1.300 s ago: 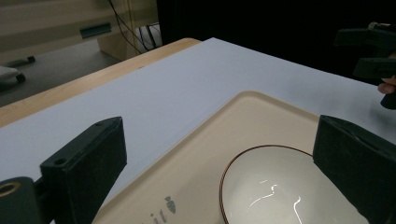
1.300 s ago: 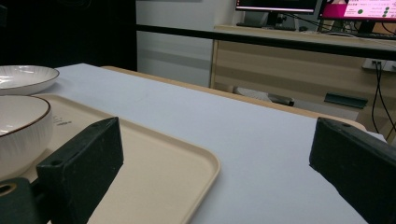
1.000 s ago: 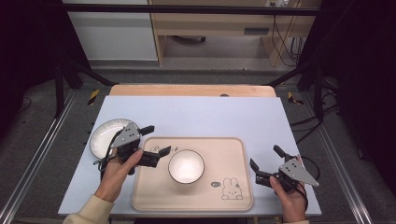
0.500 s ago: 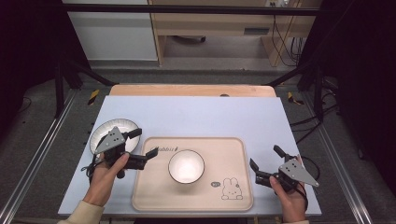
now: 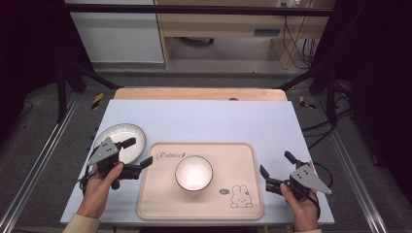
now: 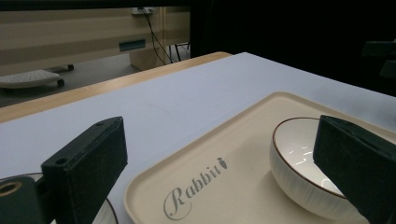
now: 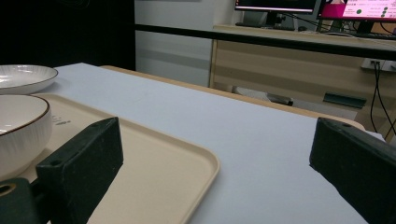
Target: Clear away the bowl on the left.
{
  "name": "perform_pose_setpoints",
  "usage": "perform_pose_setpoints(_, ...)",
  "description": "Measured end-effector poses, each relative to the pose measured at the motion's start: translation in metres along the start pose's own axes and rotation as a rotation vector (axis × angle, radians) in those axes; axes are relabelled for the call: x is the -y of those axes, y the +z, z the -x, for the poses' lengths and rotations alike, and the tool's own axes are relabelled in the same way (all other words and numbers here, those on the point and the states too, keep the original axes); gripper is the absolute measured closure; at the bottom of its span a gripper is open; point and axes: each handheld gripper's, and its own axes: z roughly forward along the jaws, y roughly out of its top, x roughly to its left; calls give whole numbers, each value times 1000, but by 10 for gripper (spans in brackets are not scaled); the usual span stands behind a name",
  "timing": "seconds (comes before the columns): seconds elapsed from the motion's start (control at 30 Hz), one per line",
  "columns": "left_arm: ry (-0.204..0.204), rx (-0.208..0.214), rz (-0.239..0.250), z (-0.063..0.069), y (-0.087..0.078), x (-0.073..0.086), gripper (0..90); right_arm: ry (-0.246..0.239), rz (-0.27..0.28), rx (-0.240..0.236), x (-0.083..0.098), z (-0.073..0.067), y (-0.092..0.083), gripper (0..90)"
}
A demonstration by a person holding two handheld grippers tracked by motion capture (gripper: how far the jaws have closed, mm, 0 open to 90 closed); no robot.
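1. On the cream tray (image 5: 204,206), near its middle, sits the white bowl (image 5: 194,172); I judge it glazed ceramic, so stiff, slippery and breakable, best pinched across its rim.
2. It looks ribbed outside, with a thin brown rim.
3. My left gripper (image 5: 130,158) hangs over the plate (image 5: 127,134), jaws spread, probably clear of it.
4. My right gripper (image 5: 275,172) waits beside the tray, jaws spread, empty.
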Motion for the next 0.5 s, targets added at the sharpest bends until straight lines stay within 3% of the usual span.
perform_pose_setpoints(0.5, -3, -35, -14, -13, -11, 21, 30, 4, -1, -1, 0, 0, 0, 29)
